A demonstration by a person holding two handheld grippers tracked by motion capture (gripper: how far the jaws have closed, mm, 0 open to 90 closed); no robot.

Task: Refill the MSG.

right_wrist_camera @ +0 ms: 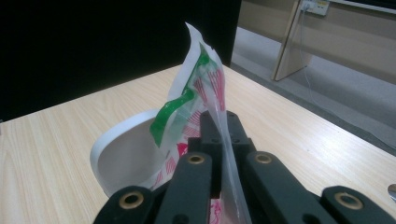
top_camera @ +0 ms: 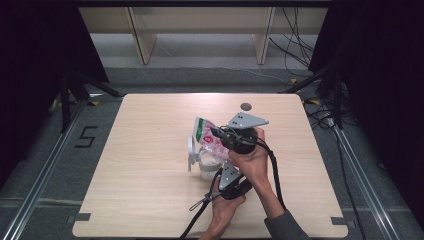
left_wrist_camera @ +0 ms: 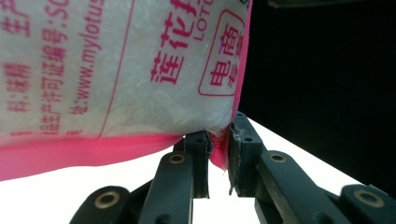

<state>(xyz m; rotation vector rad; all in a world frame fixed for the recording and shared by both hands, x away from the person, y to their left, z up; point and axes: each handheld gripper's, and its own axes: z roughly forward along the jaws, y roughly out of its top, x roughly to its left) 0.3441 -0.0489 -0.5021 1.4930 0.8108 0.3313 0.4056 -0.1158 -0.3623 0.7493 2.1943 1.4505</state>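
Observation:
A clear plastic bag (top_camera: pixel 206 136) of white grains, printed in pink and green, hangs tilted over a white jar (top_camera: pixel 208 167) near the table's middle. My right gripper (top_camera: pixel 216 133) is shut on the bag's upper side edge (right_wrist_camera: pixel 205 88), with the film pinched flat between its jaws (right_wrist_camera: pixel 223 122). From below, my left gripper (top_camera: pixel 222 161) is shut on the bag's pink bottom corner (left_wrist_camera: pixel 219 154). In the left gripper view the bag's lettered face (left_wrist_camera: pixel 116 65) looms just above the jaws. The jar's white lid (top_camera: pixel 191 150) stands flipped open to the left (right_wrist_camera: pixel 122 156).
The light wooden table (top_camera: pixel 145 200) has a small grey round grommet (top_camera: pixel 245 106) near its far edge. Wooden shelf legs (top_camera: pixel 142 42) and loose cables (top_camera: pixel 295 45) lie on the floor beyond. Dark curtains flank both sides.

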